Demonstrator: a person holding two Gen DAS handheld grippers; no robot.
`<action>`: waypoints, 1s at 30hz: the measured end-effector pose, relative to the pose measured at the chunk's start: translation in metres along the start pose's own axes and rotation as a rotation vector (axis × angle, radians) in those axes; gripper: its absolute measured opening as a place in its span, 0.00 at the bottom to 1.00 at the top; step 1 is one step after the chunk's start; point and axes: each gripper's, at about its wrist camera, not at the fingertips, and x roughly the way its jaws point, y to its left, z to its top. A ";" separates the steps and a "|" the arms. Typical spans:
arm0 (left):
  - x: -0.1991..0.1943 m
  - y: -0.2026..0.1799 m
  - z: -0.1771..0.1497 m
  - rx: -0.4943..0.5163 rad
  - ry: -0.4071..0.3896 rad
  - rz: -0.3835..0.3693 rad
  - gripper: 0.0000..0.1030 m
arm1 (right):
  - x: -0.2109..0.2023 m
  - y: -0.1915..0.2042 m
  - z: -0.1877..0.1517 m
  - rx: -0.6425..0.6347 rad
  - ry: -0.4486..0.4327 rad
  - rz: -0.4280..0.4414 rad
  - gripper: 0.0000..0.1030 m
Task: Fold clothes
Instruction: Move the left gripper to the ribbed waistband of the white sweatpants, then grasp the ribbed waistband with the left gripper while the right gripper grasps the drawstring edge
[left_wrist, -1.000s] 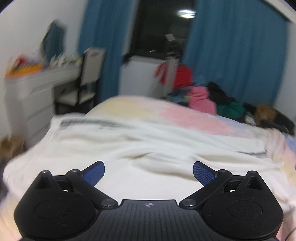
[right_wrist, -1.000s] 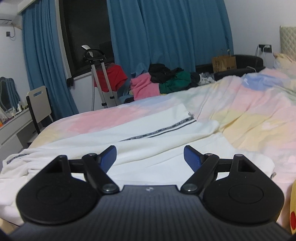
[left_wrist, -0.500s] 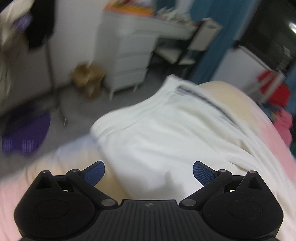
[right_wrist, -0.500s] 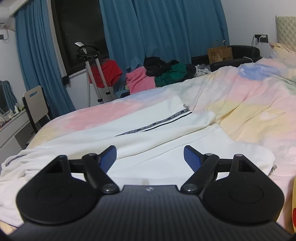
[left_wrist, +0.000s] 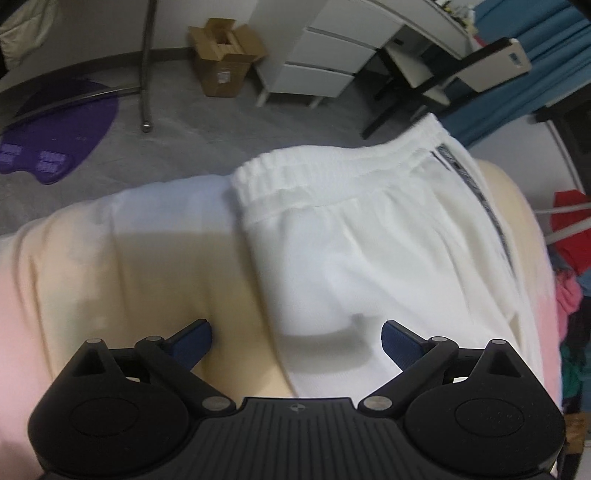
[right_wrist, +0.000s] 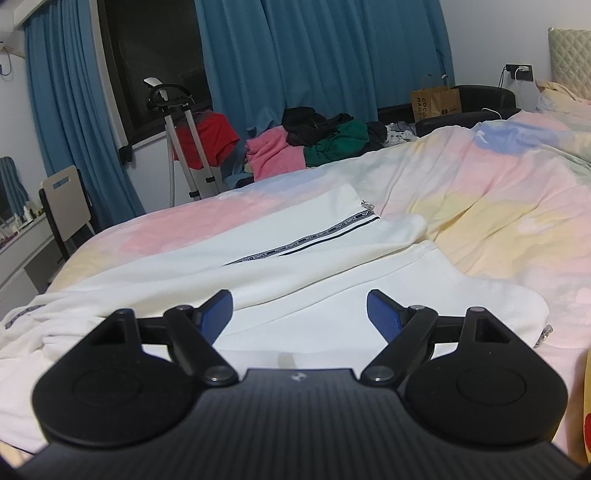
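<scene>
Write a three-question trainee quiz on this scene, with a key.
1. True or false: the left gripper is shut on the white trousers.
2. Which part of the trousers lies nearest the bed's edge in the left view? A) waistband B) leg cuff C) zip pull
3. Fill in: the right gripper is ____ above the trousers.

Key: 1 false, its jaws stand apart, holding nothing; 2 A; 3 open.

bare bedspread (left_wrist: 155, 280) left of trousers (left_wrist: 369, 258)
</scene>
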 end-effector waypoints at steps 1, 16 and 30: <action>0.000 -0.001 0.000 0.005 0.002 -0.015 0.96 | 0.001 -0.001 0.000 0.006 0.002 -0.009 0.79; -0.008 0.017 -0.004 -0.136 0.051 -0.263 0.90 | 0.010 -0.061 -0.002 0.305 0.044 -0.205 0.79; 0.025 0.023 -0.001 -0.221 0.096 -0.340 0.74 | 0.040 -0.153 -0.039 0.785 0.196 -0.334 0.80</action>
